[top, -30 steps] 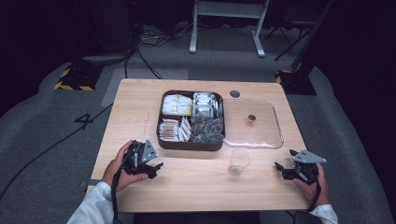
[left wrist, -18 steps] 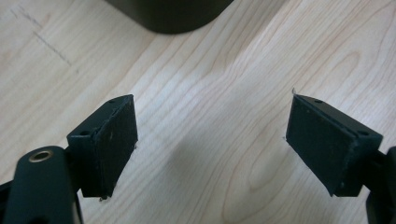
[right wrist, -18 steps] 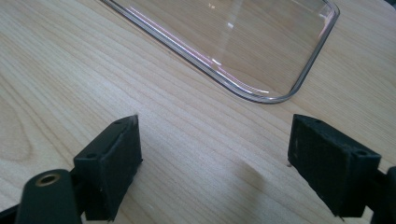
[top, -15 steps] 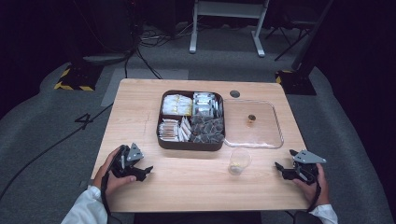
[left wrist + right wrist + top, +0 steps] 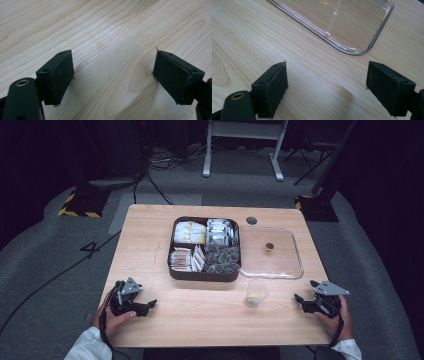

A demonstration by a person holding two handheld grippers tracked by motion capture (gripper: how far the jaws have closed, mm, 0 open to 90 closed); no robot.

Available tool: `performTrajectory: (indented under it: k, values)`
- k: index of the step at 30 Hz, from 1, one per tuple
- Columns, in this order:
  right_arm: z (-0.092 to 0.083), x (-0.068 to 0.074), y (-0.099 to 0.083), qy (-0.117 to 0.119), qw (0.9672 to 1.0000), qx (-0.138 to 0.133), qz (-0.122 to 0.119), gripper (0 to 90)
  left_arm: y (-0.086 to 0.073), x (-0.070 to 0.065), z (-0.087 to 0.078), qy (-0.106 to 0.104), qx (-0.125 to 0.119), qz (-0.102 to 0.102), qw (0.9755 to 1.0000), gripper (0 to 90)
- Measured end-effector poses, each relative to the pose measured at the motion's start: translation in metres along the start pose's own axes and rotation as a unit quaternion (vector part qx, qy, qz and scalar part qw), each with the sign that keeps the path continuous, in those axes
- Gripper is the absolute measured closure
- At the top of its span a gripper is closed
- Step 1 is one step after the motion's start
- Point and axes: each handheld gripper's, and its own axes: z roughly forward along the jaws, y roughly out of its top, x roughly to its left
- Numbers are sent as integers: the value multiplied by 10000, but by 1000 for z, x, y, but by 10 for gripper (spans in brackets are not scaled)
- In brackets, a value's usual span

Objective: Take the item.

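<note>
L gripper (image 5: 145, 306) resting near-left on desk (image 5: 200, 320), jaws wide apart, holding nothing. R gripper (image 5: 303, 301) sitting near-right by clear lid (image 5: 295, 265), jaws wide, empty.

We see a rectangular light-wood table (image 5: 150, 245) with a small dark round hole (image 5: 251, 220) near its far edge, at about one o'clock from the middle. Near the centre rests a dark brown square tray (image 5: 204, 275) with four compartments of packets, and touching it at three o'clock lies a clear, flat, rounded-corner plastic lid (image 5: 295, 255), whose near corner we also find in the right gripper view (image 5: 362, 51). At about five o'clock from the tray, just beside the lid's near edge, stands a small clear plastic cup (image 5: 256, 292).
</note>
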Motion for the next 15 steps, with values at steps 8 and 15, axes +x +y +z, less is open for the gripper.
performTrajectory:
  k: [8, 15]
  values:
    - [0, 0, 0, 3, 10000, 5, 15, 177, 0, 0, 0, -18, 11, 4, 10000, 161]
    - [0, 0, 0, -16, 10000, 4, 12, 177, 1, 1, 1, -67, 35, 11, 10000, 146]
